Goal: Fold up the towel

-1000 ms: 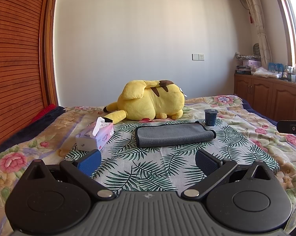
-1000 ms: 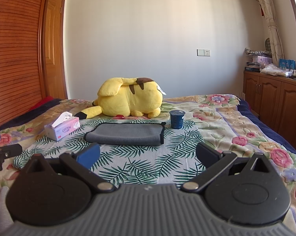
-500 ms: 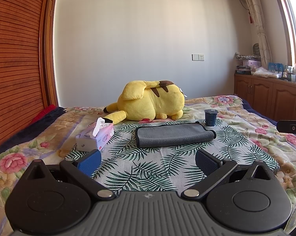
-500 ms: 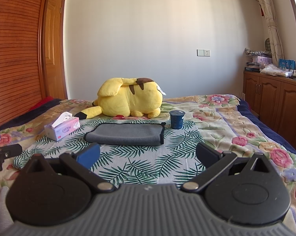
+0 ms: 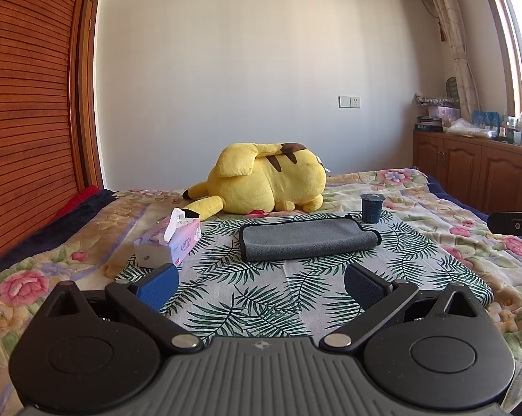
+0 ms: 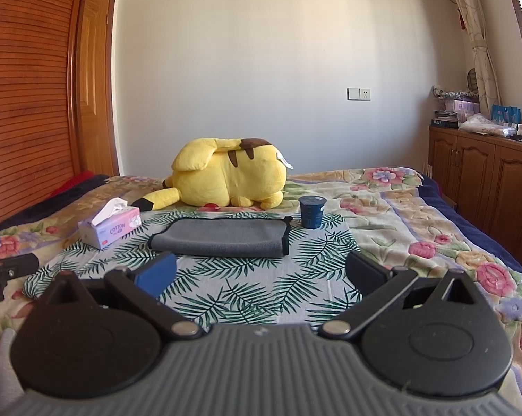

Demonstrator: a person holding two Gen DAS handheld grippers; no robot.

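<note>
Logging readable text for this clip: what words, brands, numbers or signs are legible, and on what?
"COTTON": printed on the side of the tissue box, readable in both wrist views.
Smaller print under it on the box: too small to read.
Dark blue cup: pale markings, too blurred to read.
Boxes and books on the wooden cabinet: too small to read.

- Your left gripper (image 5: 261, 282): black linkage arms, silver pivot screws, ribbed grey body, blue finger pads (image 5: 158, 285).
- Your right gripper (image 6: 260, 274): the same build, round black side discs.
</note>
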